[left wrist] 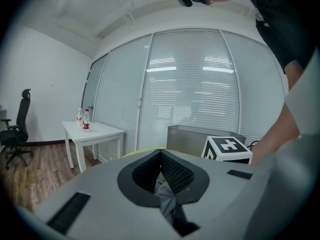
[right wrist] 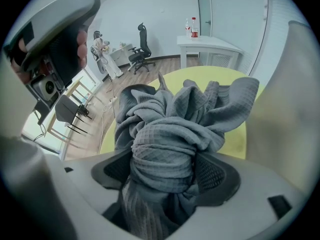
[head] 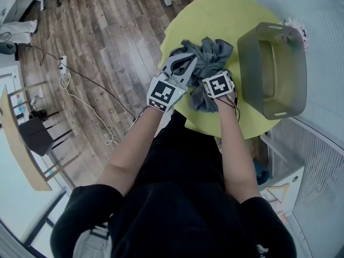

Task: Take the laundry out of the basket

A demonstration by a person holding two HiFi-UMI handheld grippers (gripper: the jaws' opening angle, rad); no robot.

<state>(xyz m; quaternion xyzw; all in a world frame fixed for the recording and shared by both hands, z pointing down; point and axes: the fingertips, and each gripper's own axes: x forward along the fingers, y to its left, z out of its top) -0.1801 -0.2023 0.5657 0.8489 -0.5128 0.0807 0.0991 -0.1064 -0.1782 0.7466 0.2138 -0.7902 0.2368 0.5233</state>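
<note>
A crumpled grey cloth lies on the round yellow-green table, left of the grey basket, which looks empty. My left gripper is at the cloth's left edge, shut on a fold of the grey cloth. In the left gripper view its jaws meet above that fold. My right gripper points steeply down into the heap. In the right gripper view its jaws stand wide, with a thick bunch of the cloth filling the gap.
A white table with bottles and an office chair stand across the room. A power strip with a white cable lies on the wooden floor. A white wire rack stands by the table's near right edge.
</note>
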